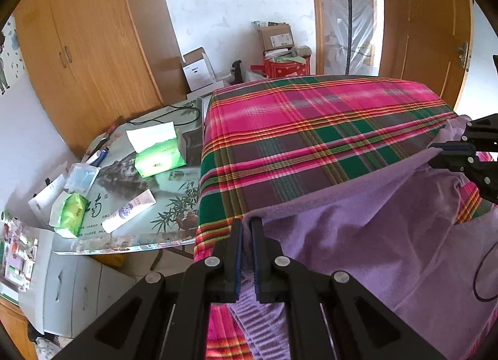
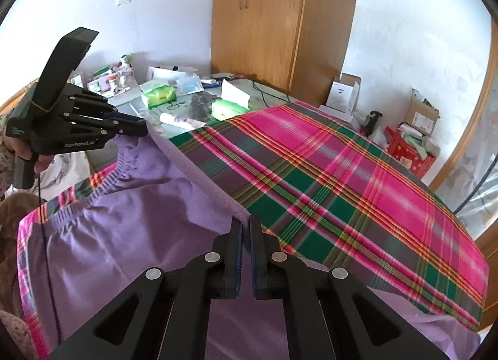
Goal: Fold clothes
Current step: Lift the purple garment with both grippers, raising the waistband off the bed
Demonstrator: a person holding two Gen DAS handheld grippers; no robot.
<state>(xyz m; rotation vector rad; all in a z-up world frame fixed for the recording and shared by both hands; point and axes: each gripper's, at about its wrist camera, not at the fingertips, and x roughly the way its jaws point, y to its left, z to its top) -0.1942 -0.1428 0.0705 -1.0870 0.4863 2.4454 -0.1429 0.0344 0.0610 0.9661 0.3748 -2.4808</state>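
A purple garment with an elastic waistband hangs stretched between both grippers above the near edge of a pink-and-green plaid cloth. My left gripper is shut on one end of the garment's fuzzy upper edge. The right gripper is shut on the other end of that edge. Each wrist view shows the other tool: the right gripper at the far right, the left gripper at the upper left, held by a hand. The garment drapes down over the plaid cloth; its lower part is hidden.
Left of the plaid surface stands a glass-topped table with a green tissue box, a tube and small packets. A wooden wardrobe, cardboard boxes, a red box and a door lie beyond.
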